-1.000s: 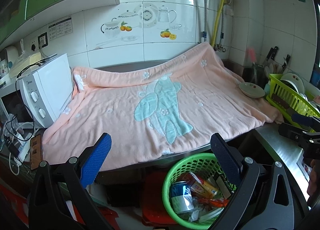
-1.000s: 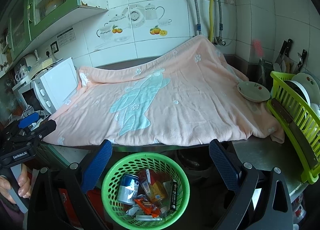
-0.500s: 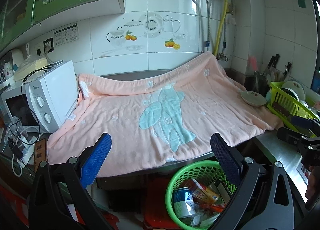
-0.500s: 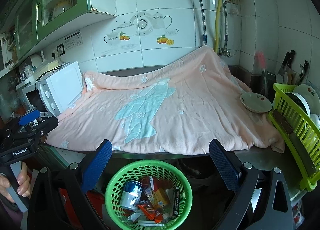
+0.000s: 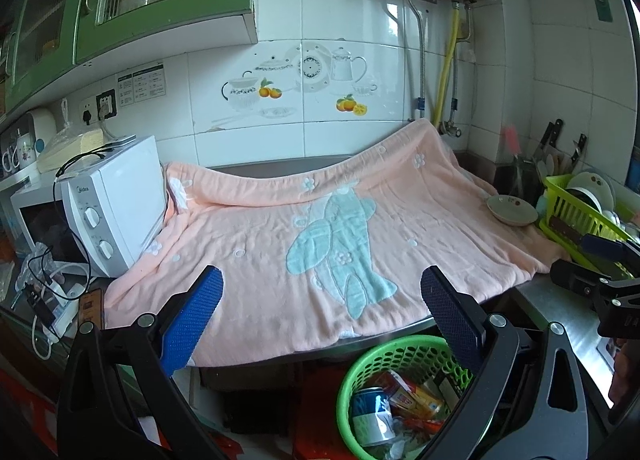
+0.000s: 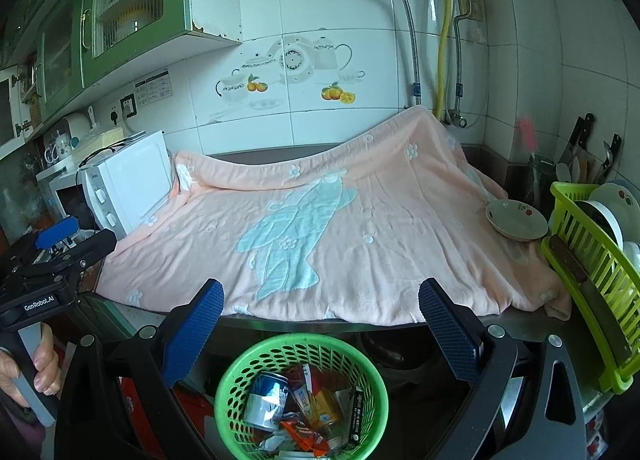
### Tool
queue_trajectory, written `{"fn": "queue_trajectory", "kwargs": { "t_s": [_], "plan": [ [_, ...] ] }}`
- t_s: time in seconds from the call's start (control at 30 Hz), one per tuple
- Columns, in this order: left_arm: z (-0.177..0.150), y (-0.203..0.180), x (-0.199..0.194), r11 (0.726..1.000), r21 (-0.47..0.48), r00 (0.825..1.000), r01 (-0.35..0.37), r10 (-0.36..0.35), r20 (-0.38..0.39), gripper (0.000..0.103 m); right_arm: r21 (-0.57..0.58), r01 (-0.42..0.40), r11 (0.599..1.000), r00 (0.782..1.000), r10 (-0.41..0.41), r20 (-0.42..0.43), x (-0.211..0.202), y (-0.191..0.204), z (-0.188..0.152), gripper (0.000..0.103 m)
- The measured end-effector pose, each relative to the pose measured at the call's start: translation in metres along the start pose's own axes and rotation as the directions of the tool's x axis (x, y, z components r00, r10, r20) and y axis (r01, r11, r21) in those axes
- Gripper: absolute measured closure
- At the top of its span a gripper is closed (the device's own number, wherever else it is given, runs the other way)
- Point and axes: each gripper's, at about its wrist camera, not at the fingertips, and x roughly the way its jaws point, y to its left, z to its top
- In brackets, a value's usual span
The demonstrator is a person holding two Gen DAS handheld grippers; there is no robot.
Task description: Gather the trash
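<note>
Both grippers, left gripper (image 5: pixel 320 296) and right gripper (image 6: pixel 320 300), higher now, wide open, empty; hand (image 6: pixel 36 368) only in right view.

A pink blanket (image 5: pixel 320 228) is spread over the counter across the middle of the frame. A white microwave (image 5: pixel 116 204) is seen at left, a bowl (image 5: pixel 512 210) at right. At the bottom, the left gripper (image 5: pixel 320 292) is held with jaws wide apart, above a green basket (image 5: pixel 360 364) filled with a can (image 5: pixel 370 416) and wrappers.

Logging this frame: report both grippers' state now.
Left gripper: open, holding nothing.
Right gripper: open, holding nothing.
</note>
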Motion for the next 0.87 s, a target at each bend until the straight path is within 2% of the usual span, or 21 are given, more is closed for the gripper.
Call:
{"fn": "queue_trajectory", "kwargs": {
  "t_s": [0.53,0.87],
  "plan": [
    [0.0036,-0.0056,-0.0041,1.000,0.006,0.999,-0.006,0.006,0.034,0.006,0.002,-0.007,1.000,1.000,0.007,0.014,-0.0013,0.0028,0.0017,0.008],
    [0.0029,-0.0040,-0.0005,1.000,-0.001,1.000,0.011,-0.011,0.015,0.005,0.004,-0.012,1.000,1.000,0.012,0.007,0.0004,0.0038,0.0022,0.008]
  ]
}}
